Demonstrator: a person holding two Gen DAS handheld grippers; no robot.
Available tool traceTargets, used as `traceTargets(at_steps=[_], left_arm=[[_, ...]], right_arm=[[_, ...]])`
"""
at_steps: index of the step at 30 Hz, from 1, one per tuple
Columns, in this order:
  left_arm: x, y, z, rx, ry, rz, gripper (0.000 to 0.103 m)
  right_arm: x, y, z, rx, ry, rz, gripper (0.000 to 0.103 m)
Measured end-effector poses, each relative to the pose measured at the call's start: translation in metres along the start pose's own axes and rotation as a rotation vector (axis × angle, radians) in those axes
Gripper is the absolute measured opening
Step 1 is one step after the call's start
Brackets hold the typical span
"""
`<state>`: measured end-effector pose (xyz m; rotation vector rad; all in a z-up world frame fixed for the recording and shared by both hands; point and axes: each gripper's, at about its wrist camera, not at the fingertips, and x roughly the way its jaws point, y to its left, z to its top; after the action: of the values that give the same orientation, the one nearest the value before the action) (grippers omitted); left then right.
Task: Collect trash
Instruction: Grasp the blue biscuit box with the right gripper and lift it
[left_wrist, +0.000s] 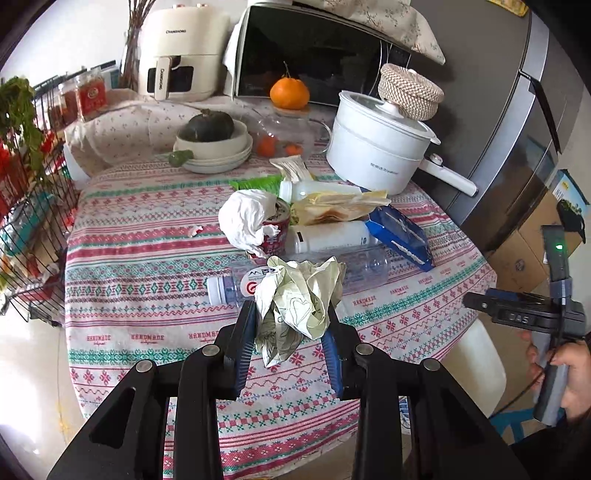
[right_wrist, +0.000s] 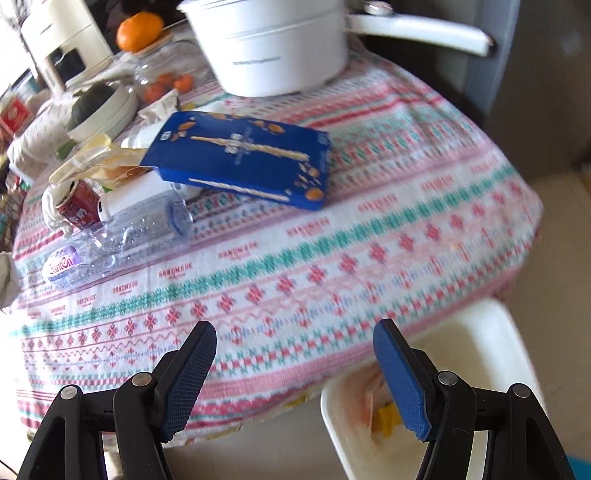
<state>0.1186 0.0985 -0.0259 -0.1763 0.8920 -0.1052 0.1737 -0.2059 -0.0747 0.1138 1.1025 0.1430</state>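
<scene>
A crumpled pale-green printed paper wad (left_wrist: 297, 299) sits pinched above the tablecloth. Behind it lie a clear plastic bottle (left_wrist: 295, 275), a white tissue (left_wrist: 247, 218) and a blue box (right_wrist: 243, 158).

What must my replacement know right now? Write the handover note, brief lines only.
Left tongs: shut on the crumpled pale printed paper wad, held above the patterned tablecloth.
Right tongs: open, empty, at the table edge above the white plastic bin.
Done: some scraps already lie in the bin.
Left on the table: blue flat cardboard box, clear crushed plastic bottle, white plastic bottle, red can stuffed with white tissue, yellowish wrappers.
Next, probably: drop the wad in the bin.
</scene>
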Motion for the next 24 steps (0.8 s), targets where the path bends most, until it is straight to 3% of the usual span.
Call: traceTargets(at_steps=[6, 11, 17, 24], left_arm=[[0.006, 0.001, 0.008, 0.061, -0.012, 0.024, 0.036], [0.023, 0.016, 0.012, 0.023, 0.033, 0.033, 0.036], [0.034, 0.018, 0.020, 0.002, 0.046, 0.025, 0.036], [0.039, 0.009, 0.022, 0.012, 0.047, 0.027, 0.036]], right_arm=[[0.049, 0.034, 0.028, -0.200, -0.021, -0.076, 0.075], [0.098, 0.056, 0.037, -0.376, -0.068, -0.221, 0.074], [0.134, 0.056, 0.049, -0.432, -0.134, -0.347, 0.069], [0.146, 0.070, 0.056, -0.525, -0.202, -0.402, 0.056]])
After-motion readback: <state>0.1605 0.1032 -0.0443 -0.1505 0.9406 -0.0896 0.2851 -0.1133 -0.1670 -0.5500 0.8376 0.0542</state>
